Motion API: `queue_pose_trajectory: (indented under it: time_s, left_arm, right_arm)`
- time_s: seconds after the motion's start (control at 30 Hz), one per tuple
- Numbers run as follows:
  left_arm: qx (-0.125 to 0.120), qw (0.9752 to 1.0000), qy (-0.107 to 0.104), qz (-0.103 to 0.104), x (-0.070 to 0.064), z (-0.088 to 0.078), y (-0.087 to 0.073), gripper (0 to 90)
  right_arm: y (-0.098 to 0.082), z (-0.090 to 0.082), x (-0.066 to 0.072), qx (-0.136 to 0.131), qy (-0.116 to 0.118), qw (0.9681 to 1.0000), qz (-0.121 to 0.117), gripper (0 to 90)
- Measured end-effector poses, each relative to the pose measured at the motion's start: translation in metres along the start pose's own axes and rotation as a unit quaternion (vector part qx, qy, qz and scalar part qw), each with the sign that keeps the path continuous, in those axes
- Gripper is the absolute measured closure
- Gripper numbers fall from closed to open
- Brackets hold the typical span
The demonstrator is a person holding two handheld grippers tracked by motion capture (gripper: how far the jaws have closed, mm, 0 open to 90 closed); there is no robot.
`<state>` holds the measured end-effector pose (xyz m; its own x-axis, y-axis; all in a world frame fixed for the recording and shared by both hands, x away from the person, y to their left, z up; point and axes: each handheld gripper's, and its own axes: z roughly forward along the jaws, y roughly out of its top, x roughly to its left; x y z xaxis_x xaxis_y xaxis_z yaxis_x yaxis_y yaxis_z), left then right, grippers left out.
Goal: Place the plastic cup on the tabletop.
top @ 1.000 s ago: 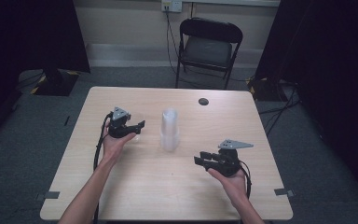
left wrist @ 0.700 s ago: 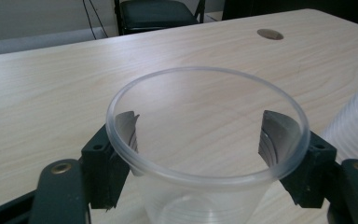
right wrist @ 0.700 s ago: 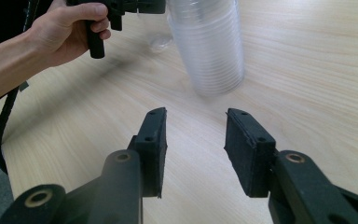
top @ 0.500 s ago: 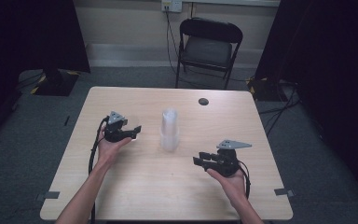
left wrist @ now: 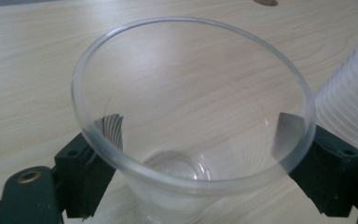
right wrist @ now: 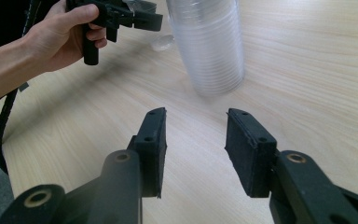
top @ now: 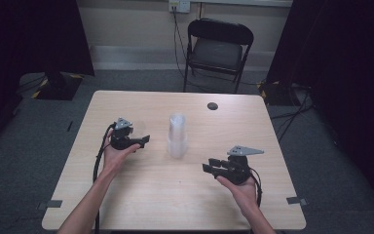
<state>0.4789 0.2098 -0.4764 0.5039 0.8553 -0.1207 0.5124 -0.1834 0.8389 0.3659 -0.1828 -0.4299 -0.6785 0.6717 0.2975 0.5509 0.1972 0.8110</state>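
Cup (left wrist: pixel 193 121) of clear plastic, a single one, sits between the jaws of my left tool (top: pixel 126 139), mouth tilted toward the camera that rides on it. The two black pads stand at either side of its wall; these jaws have just been opening, and I cannot tell whether the pads press the cup or merely flank it. From above, my left hand (top: pixel 114 155) holds that tool over the left half of the pale wooden counter (top: pixel 141 195), pointing toward the tall stack of clear plastic cups (top: pixel 177 135) that stands upright near the counter's middle. In the left gripper view the ribbed side of the stack (left wrist: pixel 349 102) rises just beside the held cup, at the right edge.

My right tool (right wrist: pixel 196 149) has its jaws apart with nothing between them, only bare wood. It points at the foot of the stack (right wrist: pixel 212 44) from nearby without touching it. My right hand (top: pixel 241 187) holds it low over the counter's right half. A small dark round disc (top: pixel 213 106) lies near the far edge, well apart from everything.
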Motion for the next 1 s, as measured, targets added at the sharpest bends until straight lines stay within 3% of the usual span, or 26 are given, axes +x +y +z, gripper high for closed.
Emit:
queue_pose_trajectory:
  time_s: [0.13,0.27,0.47,0.53,0.63,0.7,0.83,1.0]
  left_arm:
    - [0.009,0.9999,0.000,-0.012,0.002,-0.005,-0.001,15.7]
    - [0.009,0.9999,-0.003,-0.009,0.003,-0.011,0.001,15.7]
    - [0.014,0.9999,-0.008,-0.002,0.001,-0.020,0.003,15.7]
    - [0.028,0.9994,0.005,0.021,-0.001,-0.022,0.003,16.1]
    - [0.030,0.9993,-0.001,0.021,-0.001,-0.026,0.003,16.5]
    - [0.014,0.9996,0.012,0.022,-0.003,-0.030,0.000,16.9]
    - [0.023,0.9994,0.007,0.027,-0.003,-0.036,-0.006,16.9]
    - [0.010,0.9994,0.006,0.032,-0.007,-0.051,-0.003,16.9]
  right_arm:
    - [0.000,0.000,0.000,0.000,-0.002,1.0000,0.001,57.4]
    - [0.000,0.001,-0.001,0.000,-0.005,1.0000,0.002,56.3]
    - [0.001,-0.002,-0.002,-0.005,-0.009,0.9999,0.004,55.2]
    - [0.001,-0.003,-0.003,-0.006,-0.011,0.9999,0.002,55.2]
    - [0.000,-0.004,-0.004,-0.007,-0.014,0.9999,0.004,54.7]
    - [0.000,-0.006,-0.005,-0.009,-0.017,0.9998,0.005,54.3]
    - [-0.002,-0.007,-0.008,-0.012,-0.023,0.9996,0.009,54.1]
    - [-0.003,-0.005,-0.011,-0.008,-0.030,0.9995,0.011,52.1]
